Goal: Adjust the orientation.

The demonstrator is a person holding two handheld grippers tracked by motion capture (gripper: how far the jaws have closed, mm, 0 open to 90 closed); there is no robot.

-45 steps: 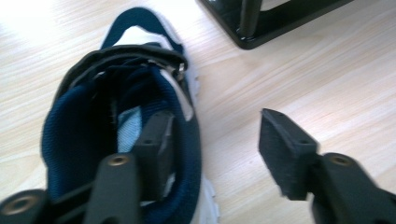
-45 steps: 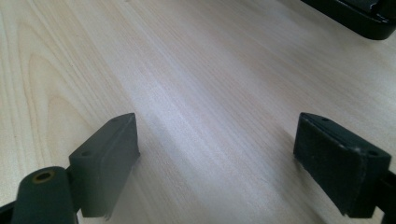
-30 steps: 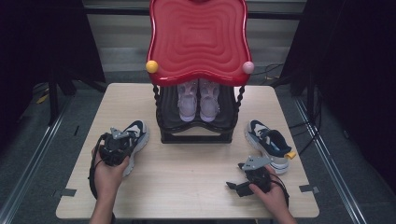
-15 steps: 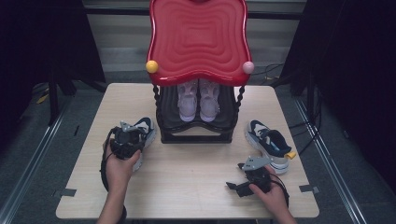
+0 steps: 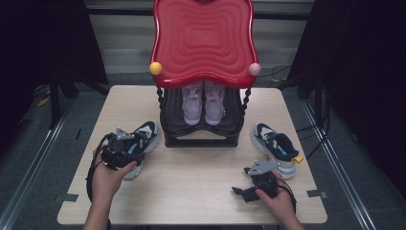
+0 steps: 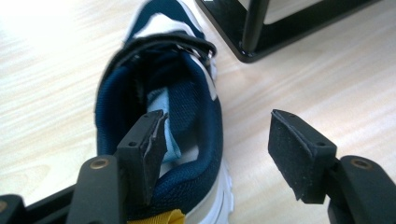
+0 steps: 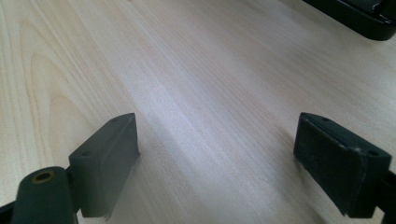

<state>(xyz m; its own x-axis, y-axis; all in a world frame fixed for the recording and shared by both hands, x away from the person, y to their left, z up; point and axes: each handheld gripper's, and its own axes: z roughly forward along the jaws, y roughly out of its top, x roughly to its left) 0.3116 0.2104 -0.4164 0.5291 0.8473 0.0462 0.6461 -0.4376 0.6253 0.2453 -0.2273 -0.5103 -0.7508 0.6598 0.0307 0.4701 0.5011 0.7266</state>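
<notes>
Left gripper (image 6: 212, 154) jaws have just been opening, one pad inside the collar of the navy shoe (image 6: 161, 116), nothing pinched. Shoe sits just left of the black rack (image 5: 201, 139). Right gripper (image 7: 217, 163) gapes over bare table (image 7: 196, 70). Looks like release; next: back out without snagging the collar.

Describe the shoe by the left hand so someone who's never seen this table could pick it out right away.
Start at the black shoe rack with the wavy red top in the middle of the wooden table. Just to its left lies a navy and white sneaker, toe pointing away. Unlike its match right of the rack and the lilac pair on the shelf, it has the left claw over its heel.
</notes>
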